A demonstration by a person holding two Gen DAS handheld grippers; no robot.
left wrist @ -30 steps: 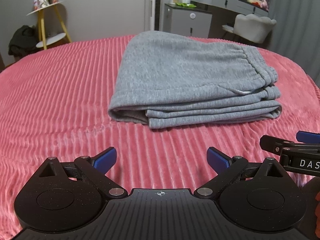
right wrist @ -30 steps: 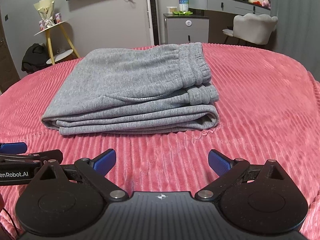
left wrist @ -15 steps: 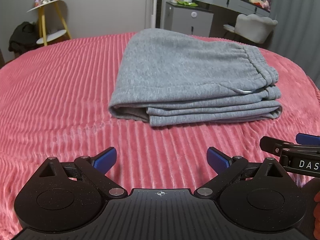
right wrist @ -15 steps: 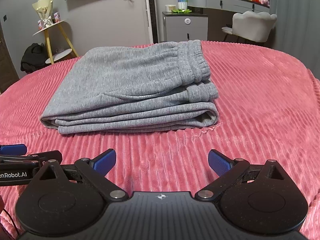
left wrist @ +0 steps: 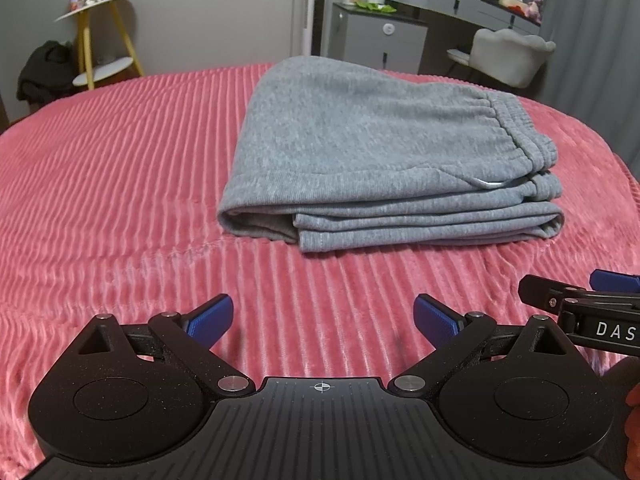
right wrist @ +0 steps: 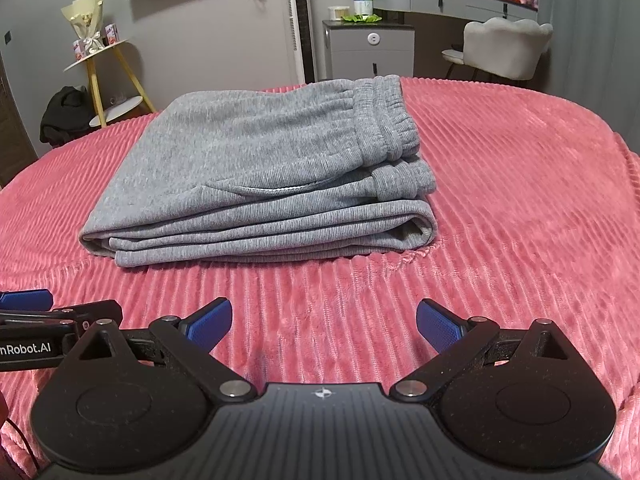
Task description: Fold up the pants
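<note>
Left wrist view: pants (left wrist: 372, 152) lie folded on the bed (left wrist: 120, 184)
Your left tool (left wrist: 323, 316) and right tool (right wrist: 324, 320) hang spread, empty; nothing looks left

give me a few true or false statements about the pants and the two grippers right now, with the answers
1. The grey pants lie folded in a stack on the pink ribbed blanket. True.
2. The left gripper is clamped on the pants. False: its fingers are spread apart, hold nothing, and sit over bare blanket short of the stack.
3. The elastic waistband is on the right side of the stack in the right wrist view. True.
4. The right gripper is shut. False: it is open and empty.
5. The pants hang over the white chair. False: they rest on the blanket; the chair stands behind the bed.
</note>
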